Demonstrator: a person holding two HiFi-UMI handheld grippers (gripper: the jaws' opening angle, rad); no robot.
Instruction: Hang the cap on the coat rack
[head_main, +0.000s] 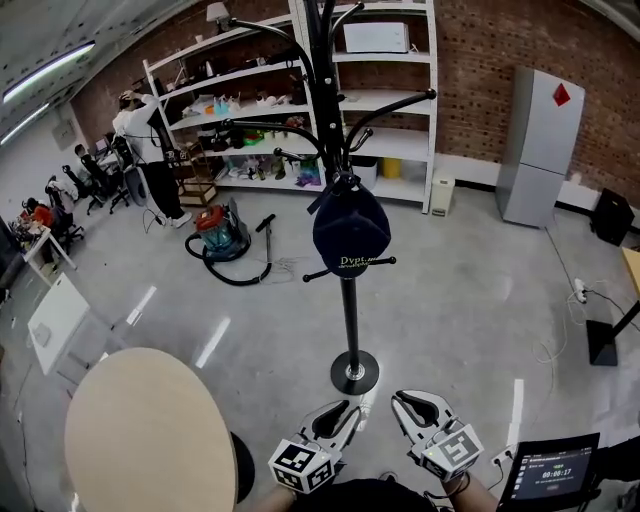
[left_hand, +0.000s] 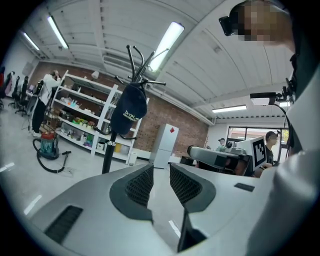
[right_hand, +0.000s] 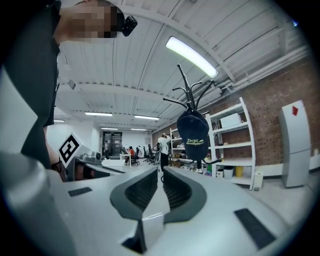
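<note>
The dark cap (head_main: 351, 230) is hanging from a hook on the coat rack (head_main: 350, 320); the left gripper (head_main: 349, 409) and right gripper (head_main: 403, 401) are hovering near its base, claws together and empty

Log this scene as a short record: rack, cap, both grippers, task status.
coat rack: black, upright
cap: dark, hanging on the rack
left gripper: shut, empty, away from the cap
right gripper: shut, empty, away from the cap
task status: cap looks hung
</note>
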